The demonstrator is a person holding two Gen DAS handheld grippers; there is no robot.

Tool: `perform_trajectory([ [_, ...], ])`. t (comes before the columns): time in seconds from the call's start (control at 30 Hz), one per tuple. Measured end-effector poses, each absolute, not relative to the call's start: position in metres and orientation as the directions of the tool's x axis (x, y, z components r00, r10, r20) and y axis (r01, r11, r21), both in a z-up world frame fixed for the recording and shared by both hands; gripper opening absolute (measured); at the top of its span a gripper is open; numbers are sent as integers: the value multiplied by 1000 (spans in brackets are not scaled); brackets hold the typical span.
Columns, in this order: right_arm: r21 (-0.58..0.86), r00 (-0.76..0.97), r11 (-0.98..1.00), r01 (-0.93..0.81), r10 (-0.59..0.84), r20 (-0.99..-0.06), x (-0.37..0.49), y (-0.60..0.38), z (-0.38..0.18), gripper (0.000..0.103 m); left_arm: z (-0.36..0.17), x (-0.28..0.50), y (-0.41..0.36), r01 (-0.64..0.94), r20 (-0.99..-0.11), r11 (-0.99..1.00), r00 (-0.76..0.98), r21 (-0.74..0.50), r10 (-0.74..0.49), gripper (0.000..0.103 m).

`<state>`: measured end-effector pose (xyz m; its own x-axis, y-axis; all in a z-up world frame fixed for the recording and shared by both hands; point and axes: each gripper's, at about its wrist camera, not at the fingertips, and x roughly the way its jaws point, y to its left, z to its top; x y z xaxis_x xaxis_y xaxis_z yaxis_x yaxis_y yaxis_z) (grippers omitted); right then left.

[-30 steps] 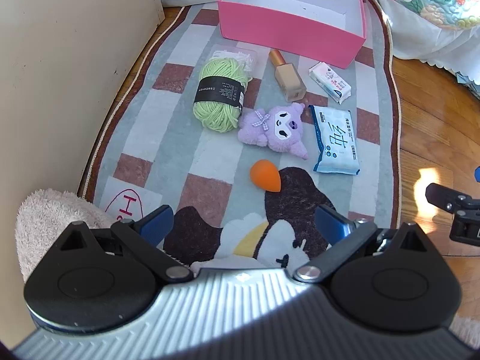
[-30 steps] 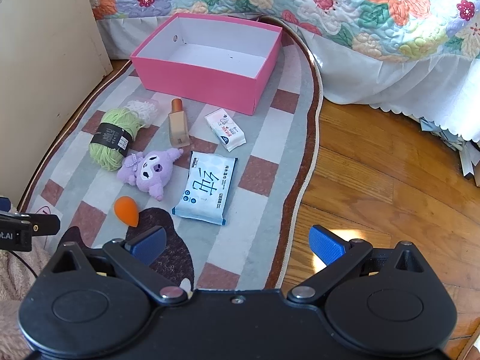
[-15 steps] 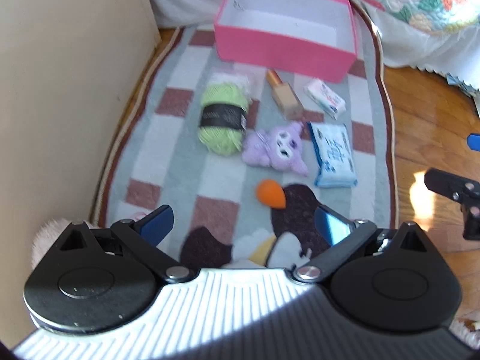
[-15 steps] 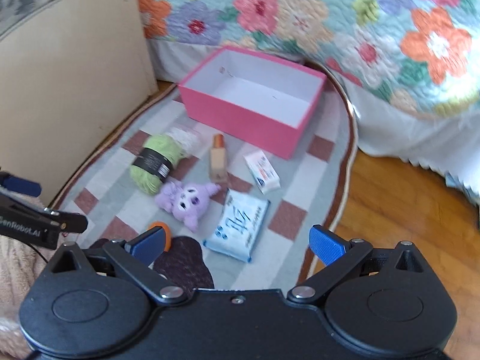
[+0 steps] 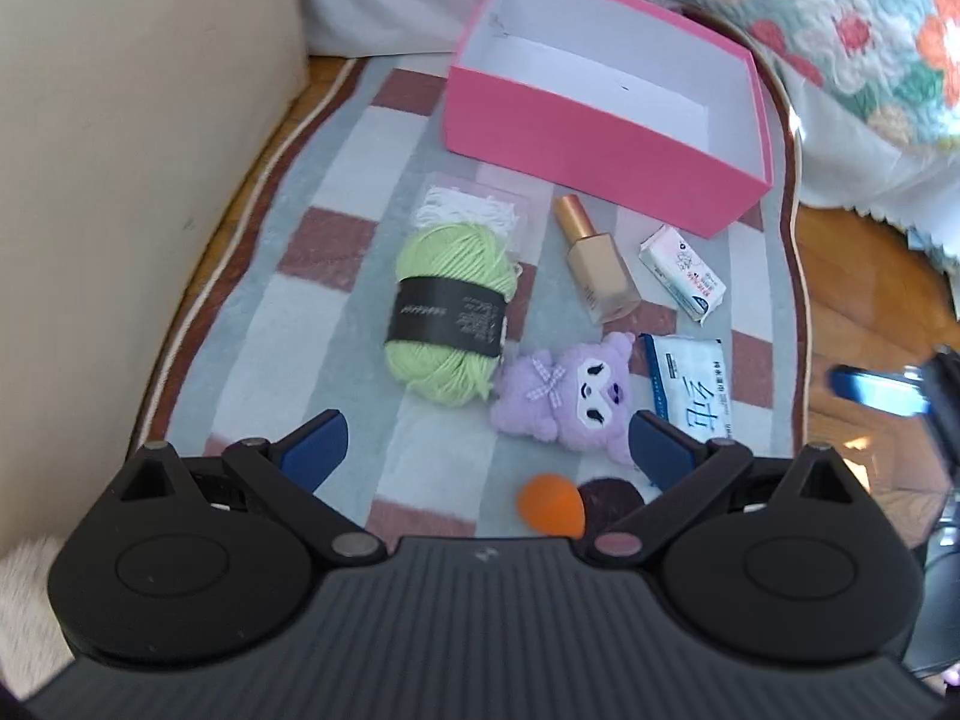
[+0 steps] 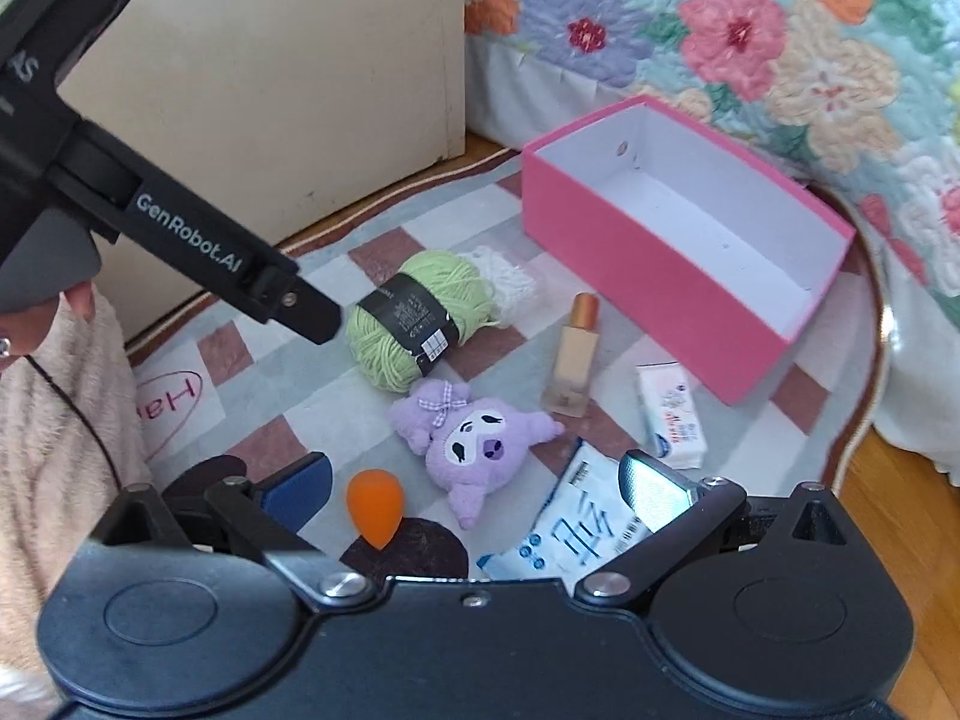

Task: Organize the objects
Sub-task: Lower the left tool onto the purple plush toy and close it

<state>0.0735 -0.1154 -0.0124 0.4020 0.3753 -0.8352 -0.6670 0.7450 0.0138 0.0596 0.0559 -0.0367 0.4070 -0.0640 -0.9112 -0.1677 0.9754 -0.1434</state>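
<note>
An empty pink box (image 5: 600, 120) (image 6: 654, 258) stands at the far end of a checked rug (image 5: 336, 312). In front of it lie a green yarn ball (image 5: 450, 318) (image 6: 414, 318), a foundation bottle (image 5: 600, 270) (image 6: 573, 354), a small white packet (image 5: 684, 273) (image 6: 672, 417), a purple plush (image 5: 570, 396) (image 6: 474, 444), a blue-and-white tissue pack (image 5: 696, 390) (image 6: 570, 534) and an orange sponge (image 5: 552, 504) (image 6: 373, 507). My left gripper (image 5: 486, 444) is open above the plush and yarn. My right gripper (image 6: 474, 480) is open above the plush and tissue pack. Both are empty.
A beige cabinet wall (image 5: 120, 150) (image 6: 270, 90) rises along the rug's left side. A bed with a floral quilt (image 6: 750, 30) stands behind the box. Wooden floor (image 5: 870, 300) lies to the right. The left gripper's arm (image 6: 180, 240) crosses the right wrist view.
Both grippers have moved forward over the rug toward the objects. The right one has swung left over the plush and tissue pack. Both stay open.
</note>
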Motion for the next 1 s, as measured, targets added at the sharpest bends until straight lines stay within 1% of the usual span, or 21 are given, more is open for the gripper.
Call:
perform_trajectory([
  [0.1, 37, 394, 765, -644, 372, -841, 88, -110, -47, 103, -59, 74, 45, -116, -909, 981, 406, -158, -98, 99],
  [0.13, 46, 393, 772, -634, 373, -841, 93, -110, -57, 103, -67, 78, 41, -109, -911, 981, 399, -161, -105, 97],
  [0.27, 133, 373, 801, -584, 410, -833, 108, -116, -90, 102, -92, 87, 28, -61, -901, 986, 418, -157, -117, 93],
  [0.33, 179, 360, 808, -561, 433, -826, 114, -118, -102, 102, -105, 92, 26, -65, -901, 979, 407, -191, -149, 85],
  [0.37, 197, 352, 810, -552, 441, -826, 117, -118, -107, 102, -112, 94, 26, -70, -901, 974, 400, -214, -170, 83],
  [0.43, 226, 337, 812, -538, 453, -825, 120, -117, -116, 102, -127, 99, 26, -96, -911, 967, 368, -237, -187, 72],
  [0.47, 240, 324, 810, -535, 459, -827, 120, -116, -120, 102, -136, 103, 26, -99, -915, 961, 342, -260, -212, 70],
  [0.5, 260, 304, 805, -533, 469, -829, 121, -115, -125, 100, -142, 105, 25, -106, -918, 957, 329, -271, -223, 65],
  [0.53, 281, 287, 801, -528, 480, -829, 122, -114, -129, 98, -146, 107, 23, -111, -923, 963, 333, -244, -195, 61],
  [0.57, 294, 279, 803, -519, 484, -829, 124, -114, -132, 96, -149, 107, 22, -112, -925, 971, 345, -210, -160, 61],
  [0.6, 299, 278, 807, -509, 483, -830, 125, -113, -136, 96, -151, 106, 23, -111, -920, 970, 354, -216, -165, 63],
  [0.67, 299, 272, 809, -506, 479, -835, 127, -112, -142, 96, -151, 106, 27, -120, -912, 961, 362, -249, -191, 61],
  [0.73, 281, 271, 808, -517, 466, -842, 126, -109, -146, 92, -150, 106, 30, -117, -903, 962, 388, -248, -186, 58],
  [0.77, 271, 273, 808, -523, 460, -845, 125, -107, -148, 88, -150, 106, 31, -113, -900, 961, 392, -251, -190, 57],
  [0.8, 267, 272, 806, -528, 458, -846, 124, -106, -149, 81, -151, 107, 32, -115, -897, 958, 393, -264, -200, 55],
  [0.83, 267, 268, 803, -533, 459, -847, 124, -106, -150, 77, -152, 106, 34, -119, -894, 952, 394, -281, -214, 52],
  [0.87, 266, 264, 800, -538, 459, -848, 123, -105, -150, 69, -152, 107, 35, -121, -891, 948, 392, -295, -228, 50],
  [0.93, 230, 281, 805, -546, 435, -855, 122, -104, -150, 60, -152, 106, 36, -126, -887, 944, 397, -306, -235, 47],
  [1.0, 191, 306, 805, -562, 417, -856, 120, -104, -148, 54, -152, 105, 38, -148, -885, 934, 394, -326, -247, 45],
])
